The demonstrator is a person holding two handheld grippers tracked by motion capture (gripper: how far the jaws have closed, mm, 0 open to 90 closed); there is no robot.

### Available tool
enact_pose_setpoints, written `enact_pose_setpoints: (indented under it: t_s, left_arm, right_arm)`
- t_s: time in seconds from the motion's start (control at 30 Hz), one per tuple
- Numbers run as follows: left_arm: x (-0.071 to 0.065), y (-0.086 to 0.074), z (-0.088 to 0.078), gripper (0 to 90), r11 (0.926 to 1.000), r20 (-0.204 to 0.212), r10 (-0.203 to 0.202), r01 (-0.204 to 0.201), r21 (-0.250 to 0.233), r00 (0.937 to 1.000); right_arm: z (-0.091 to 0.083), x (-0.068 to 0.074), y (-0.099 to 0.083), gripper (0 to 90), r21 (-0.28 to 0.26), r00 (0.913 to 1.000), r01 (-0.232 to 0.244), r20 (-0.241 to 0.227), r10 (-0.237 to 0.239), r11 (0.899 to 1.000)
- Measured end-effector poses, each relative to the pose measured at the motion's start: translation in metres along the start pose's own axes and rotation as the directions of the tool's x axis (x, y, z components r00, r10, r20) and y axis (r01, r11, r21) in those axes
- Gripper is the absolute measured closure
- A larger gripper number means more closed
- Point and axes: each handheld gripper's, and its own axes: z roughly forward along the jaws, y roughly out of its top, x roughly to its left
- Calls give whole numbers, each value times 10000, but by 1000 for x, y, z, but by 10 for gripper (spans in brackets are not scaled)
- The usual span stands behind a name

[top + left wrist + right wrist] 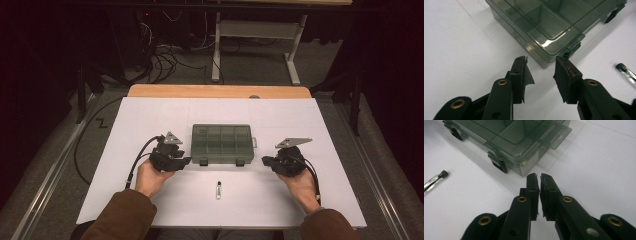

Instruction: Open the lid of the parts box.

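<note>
In the high view, a smoky-green compartment box (223, 144) sits lid-down near the middle of the white worktop (150, 115), its two latches facing the near edge. The left gripper (184, 161) rests just off the box's near-left corner and the right gripper (266, 161) just off its near-right corner, each held in a hand coming in from the near edge. A small vial (218, 190) lies apart from both, between the box and the near edge.

In the left gripper view, the left gripper (541, 66) has its jaws partly apart with nothing between them, pointing at a corner of the box (544, 22) beside a latch (574, 47). The vial (627, 73) lies at the right edge of this view.

In the right gripper view, the right gripper (539, 178) has its jaws drawn together with only a sliver of gap and nothing gripped, just short of the box (506, 137) at its corner, near a latch (499, 165). The vial (435, 180) lies far left.
</note>
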Motion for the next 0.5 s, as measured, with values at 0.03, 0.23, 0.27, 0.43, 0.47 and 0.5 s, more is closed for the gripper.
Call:
enact_pose_setpoints:
  t_s: [0.03,0.23,0.27,0.43,0.47,0.5]
  left_arm:
    - [0,0,0,625,10000,0,0,0,0,10000]
    - [1,4,3,653,9988,12,59,-59,484,10000]
    - [0,4,4,671,9979,-13,142,-140,624,9999]
    - [-1,5,7,707,9959,-32,212,-208,882,9998]
    - [-1,5,8,714,9955,-32,248,-244,915,9997]
    - [-1,5,8,719,9955,-32,248,-244,915,9997]
  right_arm:
    - [1,1,2,894,102,10000,94,-10,-94,9999]
    - [6,4,11,900,574,9991,426,-38,-425,9974]
    - [9,5,13,900,692,9985,546,-48,-544,9961]
    - [13,10,18,900,999,9969,789,-103,-782,9919]
    - [13,11,19,900,997,9963,865,-108,-858,9913]
    - [13,11,19,900,997,9963,865,-108,-858,9913]
